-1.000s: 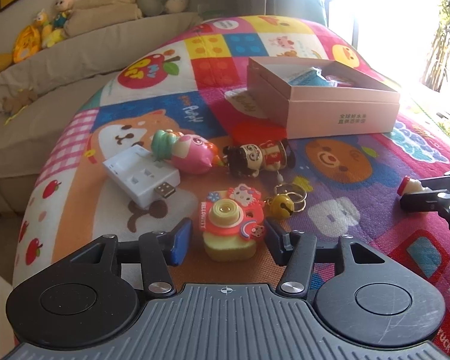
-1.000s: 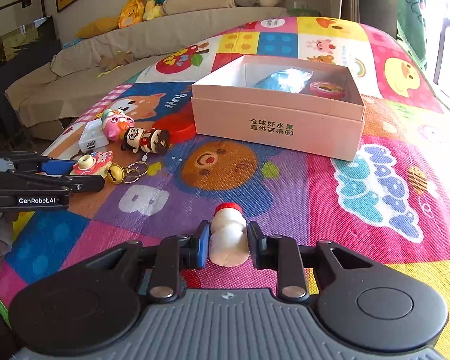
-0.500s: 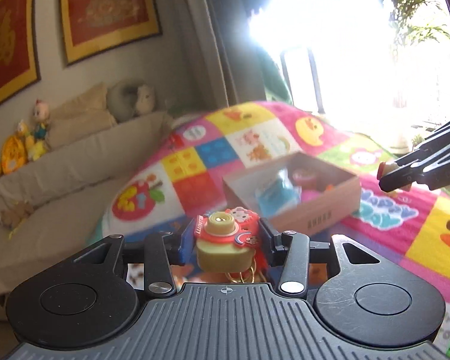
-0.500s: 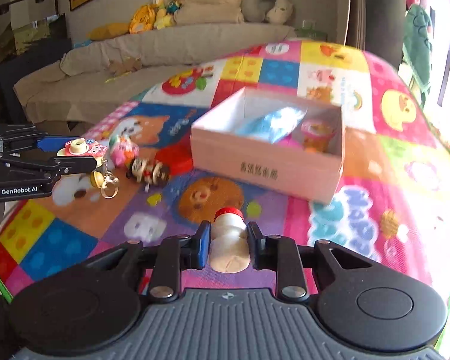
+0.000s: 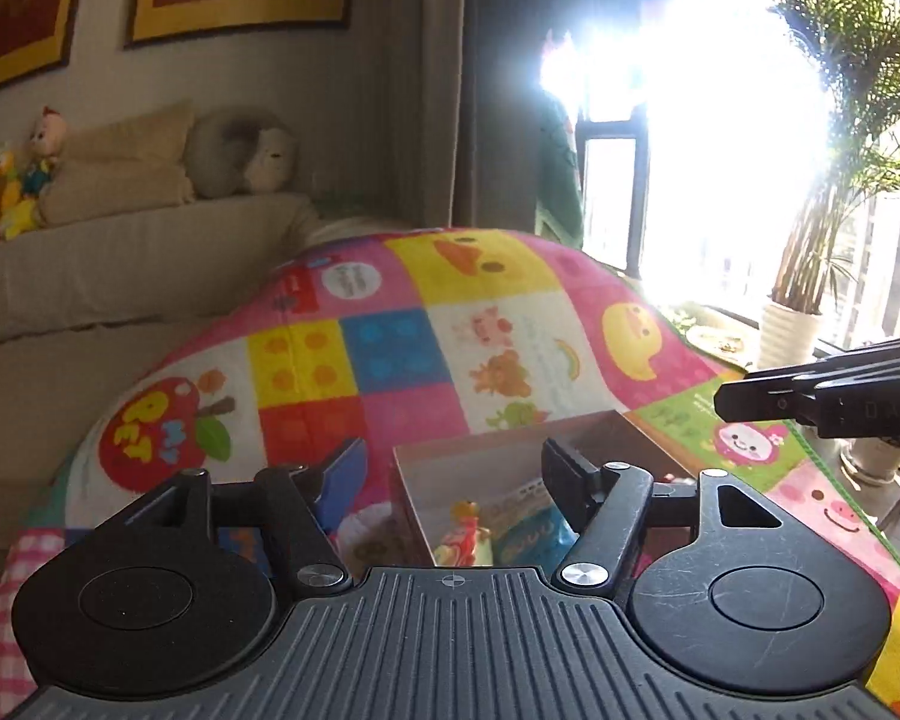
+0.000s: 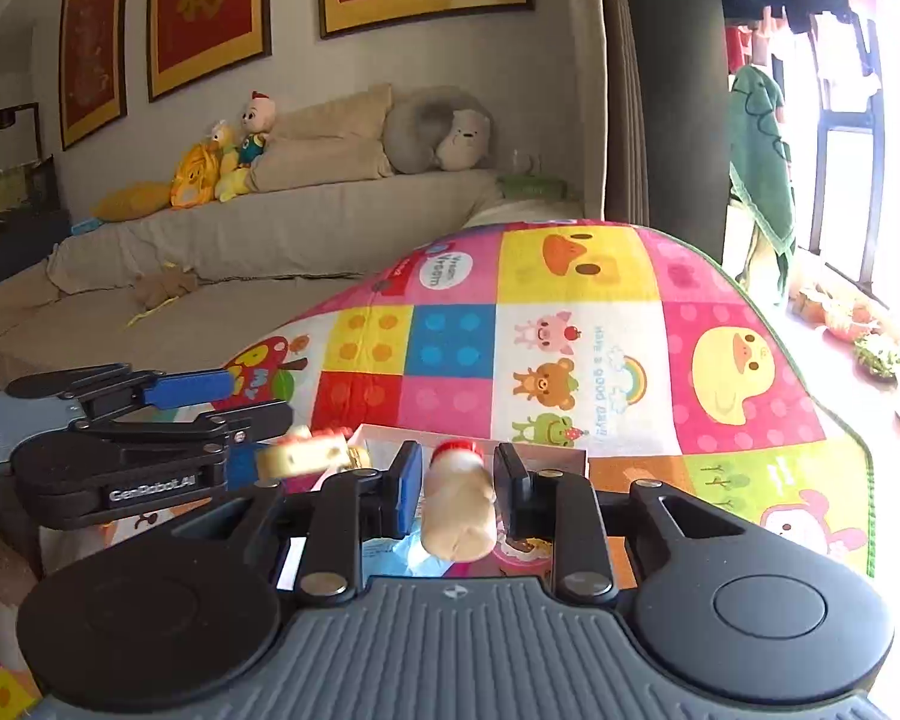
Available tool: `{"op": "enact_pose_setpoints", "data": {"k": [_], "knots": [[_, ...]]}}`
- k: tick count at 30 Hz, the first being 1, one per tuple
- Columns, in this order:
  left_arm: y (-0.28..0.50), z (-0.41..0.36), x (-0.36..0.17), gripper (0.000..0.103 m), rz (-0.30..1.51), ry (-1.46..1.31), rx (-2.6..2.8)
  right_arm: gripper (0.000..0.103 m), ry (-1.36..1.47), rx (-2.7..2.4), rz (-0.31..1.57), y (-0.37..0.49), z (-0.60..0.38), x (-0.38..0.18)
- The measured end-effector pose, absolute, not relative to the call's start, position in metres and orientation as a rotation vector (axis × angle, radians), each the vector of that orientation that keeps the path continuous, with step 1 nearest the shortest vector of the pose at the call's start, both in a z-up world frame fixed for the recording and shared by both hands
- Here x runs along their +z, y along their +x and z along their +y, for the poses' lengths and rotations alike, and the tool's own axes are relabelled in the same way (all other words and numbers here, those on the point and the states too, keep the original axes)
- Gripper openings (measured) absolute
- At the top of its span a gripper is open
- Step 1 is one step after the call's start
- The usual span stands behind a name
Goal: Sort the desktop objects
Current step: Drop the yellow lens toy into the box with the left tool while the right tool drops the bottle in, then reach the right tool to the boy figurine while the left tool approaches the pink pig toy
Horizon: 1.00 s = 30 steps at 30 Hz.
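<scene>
My left gripper (image 5: 453, 462) hangs over the near left part of the pink cardboard box (image 5: 510, 441). Its jaws are opening and nothing is between them. The yellow and pink toy camera (image 6: 306, 456) shows as a blur just under the left gripper (image 6: 252, 399), free of its fingers. From the left wrist view it appears as a yellow and red shape (image 5: 465, 534) down in the box, beside a blue packet (image 5: 534, 540). My right gripper (image 6: 457, 459) is shut on a small white bottle with a red cap (image 6: 456, 504), held above the box rim (image 6: 474, 437).
The box lies on a bright patchwork play mat (image 6: 570, 348) that falls away at its far and right edges. A beige sofa with plush toys (image 6: 240, 150) runs along the wall behind. A potted palm (image 5: 792, 330) and a bright window are on the right.
Both grippers rose and moved forward from the mat to above the box. The left jaws opened and the toy camera dropped out of them. The right gripper kept its hold on the bottle.
</scene>
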<state>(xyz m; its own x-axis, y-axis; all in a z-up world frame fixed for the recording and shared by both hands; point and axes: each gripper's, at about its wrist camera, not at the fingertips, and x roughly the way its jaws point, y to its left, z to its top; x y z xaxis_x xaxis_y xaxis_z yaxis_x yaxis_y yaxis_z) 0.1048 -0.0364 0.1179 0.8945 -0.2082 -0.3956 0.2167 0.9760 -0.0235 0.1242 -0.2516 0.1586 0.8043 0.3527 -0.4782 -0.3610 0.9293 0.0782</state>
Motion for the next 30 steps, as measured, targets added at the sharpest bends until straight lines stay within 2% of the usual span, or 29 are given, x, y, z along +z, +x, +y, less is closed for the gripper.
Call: {"op": "enact_pose_setpoints", "data": {"k": [7, 11, 14, 22, 24, 26, 30], "knots": [[0.019, -0.005, 0.064, 0.095, 0.511, 0.063, -0.181, 0.027, -0.029, 0.39, 0.57, 0.111, -0.247, 0.116], [-0.015, 0.004, 0.036, 0.096, 0.557, 0.13, -0.08, 0.036, -0.101, 0.461, 0.59, 0.081, -0.22, 0.096], [-0.023, 0.018, 0.026, 0.098, 0.574, 0.128, 0.021, 0.037, -0.164, 0.563, 0.619, 0.056, -0.19, 0.08], [-0.027, 0.068, 0.017, 0.1, 0.62, -0.139, 0.149, 0.043, -0.32, 0.716, 0.639, 0.025, -0.109, 0.042], [-0.028, 0.073, 0.017, 0.1, 0.618, -0.173, 0.159, 0.049, -0.337, 0.715, 0.626, 0.028, -0.098, 0.039], [-0.028, 0.075, 0.017, 0.1, 0.611, -0.192, 0.167, 0.062, -0.37, 0.703, 0.591, 0.029, -0.087, 0.036], [-0.028, 0.078, 0.016, 0.1, 0.614, -0.214, 0.167, 0.063, -0.388, 0.711, 0.598, 0.038, -0.076, 0.03]]}}
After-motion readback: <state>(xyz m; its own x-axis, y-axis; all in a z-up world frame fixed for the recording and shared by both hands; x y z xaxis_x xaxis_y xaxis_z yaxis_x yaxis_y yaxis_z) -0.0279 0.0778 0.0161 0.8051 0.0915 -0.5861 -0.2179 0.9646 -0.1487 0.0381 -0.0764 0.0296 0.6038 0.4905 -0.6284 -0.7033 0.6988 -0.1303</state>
